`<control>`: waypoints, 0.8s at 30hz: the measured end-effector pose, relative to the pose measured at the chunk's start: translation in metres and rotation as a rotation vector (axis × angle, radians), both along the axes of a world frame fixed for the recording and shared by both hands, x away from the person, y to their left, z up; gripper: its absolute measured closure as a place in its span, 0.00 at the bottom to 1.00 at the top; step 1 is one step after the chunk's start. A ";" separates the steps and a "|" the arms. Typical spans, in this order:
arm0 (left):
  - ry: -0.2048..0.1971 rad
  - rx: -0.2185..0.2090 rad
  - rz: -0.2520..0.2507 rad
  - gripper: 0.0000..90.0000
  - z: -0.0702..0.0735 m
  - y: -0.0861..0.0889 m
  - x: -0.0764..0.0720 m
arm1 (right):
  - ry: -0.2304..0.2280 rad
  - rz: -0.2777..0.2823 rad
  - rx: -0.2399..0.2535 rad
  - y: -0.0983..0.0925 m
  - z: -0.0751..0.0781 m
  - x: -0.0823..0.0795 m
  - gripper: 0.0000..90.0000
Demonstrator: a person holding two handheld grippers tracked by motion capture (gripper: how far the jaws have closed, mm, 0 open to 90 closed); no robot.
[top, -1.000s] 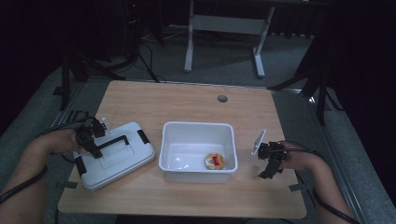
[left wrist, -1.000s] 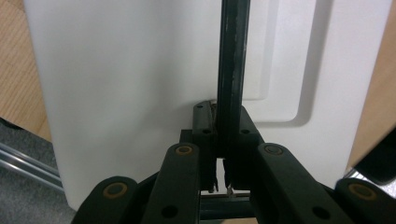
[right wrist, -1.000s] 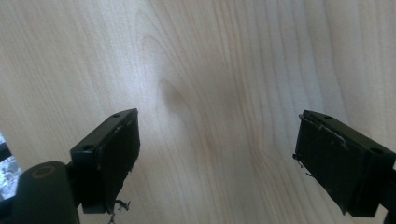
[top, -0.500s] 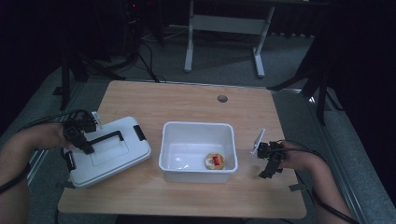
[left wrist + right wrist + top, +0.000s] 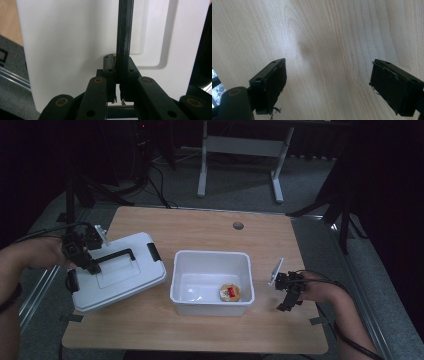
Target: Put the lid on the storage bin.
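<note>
A white lid (image 5: 122,277) with a black handle (image 5: 117,255) hangs tilted over the left of the wooden table (image 5: 210,227), its left end raised. My left gripper (image 5: 93,266) is shut on the handle's left end. In the left gripper view the pads pinch the thin black handle (image 5: 124,37) in front of the white lid (image 5: 70,50). A white bin (image 5: 210,256) stands mid-table with a small round food item (image 5: 230,293) with a red spot on it inside. My right gripper (image 5: 286,304) rests right of the bin, open (image 5: 328,85) over bare wood (image 5: 324,37).
A round cable hole (image 5: 238,225) sits near the table's far edge. A metal rail (image 5: 37,287) runs along the table's left side under the left forearm. A desk frame (image 5: 240,150) stands on the floor beyond the table.
The left gripper has risen and drifted left with the lid, which has come up off the table and tilted. The right gripper has stayed put.
</note>
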State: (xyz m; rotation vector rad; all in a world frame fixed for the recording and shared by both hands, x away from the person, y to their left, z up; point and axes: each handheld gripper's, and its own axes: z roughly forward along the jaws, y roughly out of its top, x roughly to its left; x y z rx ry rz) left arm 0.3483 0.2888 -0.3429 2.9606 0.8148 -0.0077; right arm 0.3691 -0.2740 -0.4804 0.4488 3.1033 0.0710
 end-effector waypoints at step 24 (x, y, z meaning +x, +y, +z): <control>0.018 -0.044 -0.201 0.93 0.005 -0.094 0.028 | 0.002 0.001 -0.003 0.001 -0.002 -0.001 0.14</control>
